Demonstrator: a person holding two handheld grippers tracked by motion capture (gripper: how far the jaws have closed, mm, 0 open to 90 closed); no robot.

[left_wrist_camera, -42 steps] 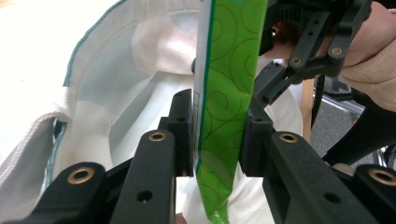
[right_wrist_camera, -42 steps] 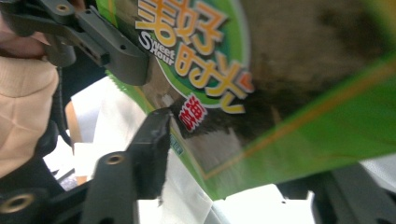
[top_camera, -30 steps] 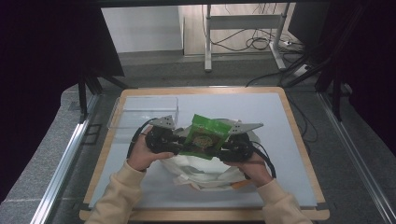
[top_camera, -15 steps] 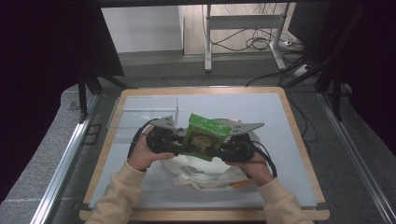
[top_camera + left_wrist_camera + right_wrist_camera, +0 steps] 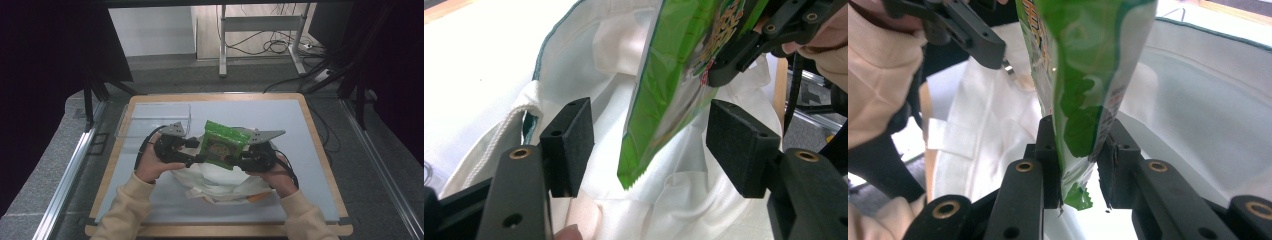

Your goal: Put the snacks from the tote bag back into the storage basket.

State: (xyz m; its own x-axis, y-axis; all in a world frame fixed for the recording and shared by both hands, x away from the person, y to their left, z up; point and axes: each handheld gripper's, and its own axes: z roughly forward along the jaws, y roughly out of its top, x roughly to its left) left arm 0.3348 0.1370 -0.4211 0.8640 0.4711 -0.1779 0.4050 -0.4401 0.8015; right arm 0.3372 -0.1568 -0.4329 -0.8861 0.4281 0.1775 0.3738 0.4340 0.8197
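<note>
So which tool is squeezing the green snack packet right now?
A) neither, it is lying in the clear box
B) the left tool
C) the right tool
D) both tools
C: in the right gripper view the right tool is clamped on the green snack packet, while in the left gripper view the left tool stands apart from the packet on both sides, having just been opening.

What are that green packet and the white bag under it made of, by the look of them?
The green packet looks like thin glossy plastic film: it shines, creases, and has a zigzag-cut sealed edge. The white bag appears to be soft matte cloth, possibly cotton: it folds limply and carries a cord drawstring.
</note>
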